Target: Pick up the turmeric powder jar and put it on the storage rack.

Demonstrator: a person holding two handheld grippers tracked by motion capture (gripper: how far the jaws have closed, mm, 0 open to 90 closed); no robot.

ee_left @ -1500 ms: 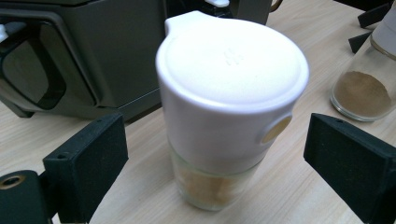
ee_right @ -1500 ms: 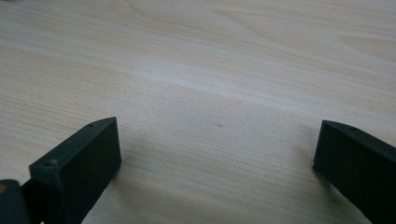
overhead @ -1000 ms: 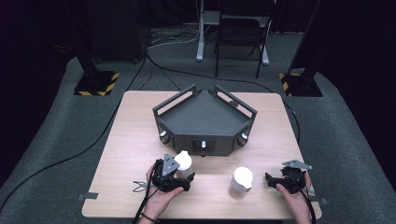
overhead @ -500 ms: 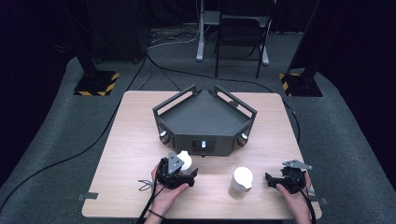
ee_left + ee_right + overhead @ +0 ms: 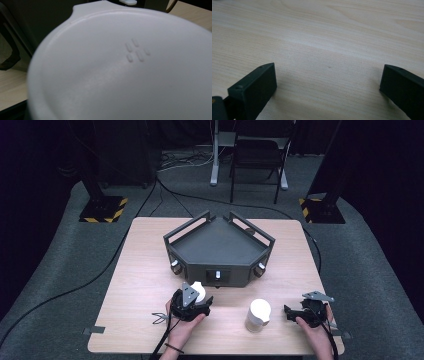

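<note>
Dark studio room with grey carpet, a black chair point(image 5: 260, 157) at 12 o'clock and hazard-striped stand bases point(image 5: 104, 209) off at 10 and 2. Light wooden table point(image 5: 145, 270) sits in the middle, and a dark five-sided tray point(image 5: 220, 245) with raised rails takes up its far half.

So the left tool point(image 5: 196, 302) is down at about 7 o'clock on the table, just in front of the tray's near wall. Its jaws have just been closing and now they're clenched on a small white lid point(image 5: 198, 291), which pokes up between them, right beside the tray. From the left gripper view the lid point(image 5: 120, 70) is super close: a round white disc with a raised rim, a little tab at the top edge and a cluster of tiny raised dashes near its middle. The tool's own tips are hidden behind it there.

Right tool point(image 5: 291, 312) is at roughly 5 o'clock, resting low near the table edge, pointing towards 9 o'clock. In the right gripper view the two black fingers point(image 5: 254, 85) are spread wide with just bare wood grain between them, so released, grasping nothing.

Between the two tools, nearer the right one, a white cup point(image 5: 258, 314) stands upright on the table, not touching either.
</note>
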